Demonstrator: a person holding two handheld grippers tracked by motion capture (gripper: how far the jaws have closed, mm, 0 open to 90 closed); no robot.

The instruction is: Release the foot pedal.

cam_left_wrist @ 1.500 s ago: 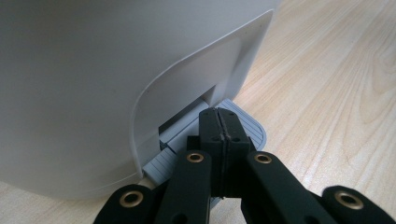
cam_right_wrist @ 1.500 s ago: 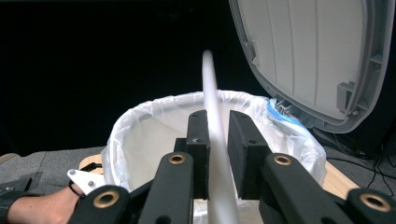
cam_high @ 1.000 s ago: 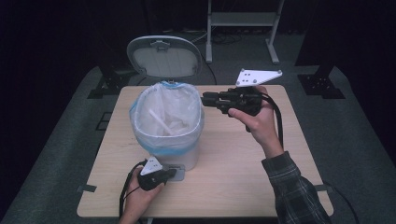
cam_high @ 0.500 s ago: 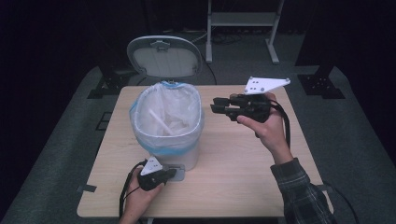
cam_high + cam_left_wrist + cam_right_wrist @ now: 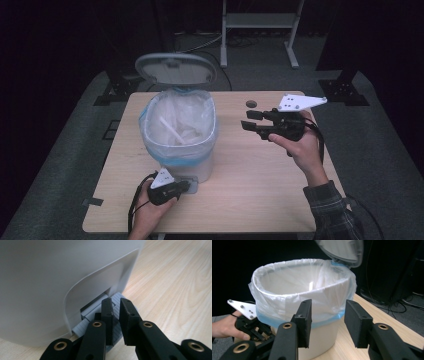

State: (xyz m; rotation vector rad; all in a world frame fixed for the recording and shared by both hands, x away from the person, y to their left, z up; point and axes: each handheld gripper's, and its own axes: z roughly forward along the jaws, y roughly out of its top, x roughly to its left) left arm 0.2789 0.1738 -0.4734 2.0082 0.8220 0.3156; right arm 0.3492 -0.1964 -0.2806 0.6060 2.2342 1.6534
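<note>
High view: my left tongs (image 5: pixel 187 186), narrowly parted, press the bin's pedal (image 5: pixel 117 305); right tongs (image 5: pixel 251 120) hang empty, half-spread; I hold the pedal down steadily.

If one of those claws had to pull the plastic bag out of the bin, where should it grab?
Probably the bag's folded-over edge, where it hangs outside the bin's rim. Come from the open right side, level, one jaw over the fold: there the film stands loose, and the raised lid blocks the far side.

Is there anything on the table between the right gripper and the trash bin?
Nothing visible. The right gripper, jaws apart and holding nothing, points across bare tabletop at the lined trash bin. A small dark spot lies off that line. The left gripper is at the bin's pedal.
</note>
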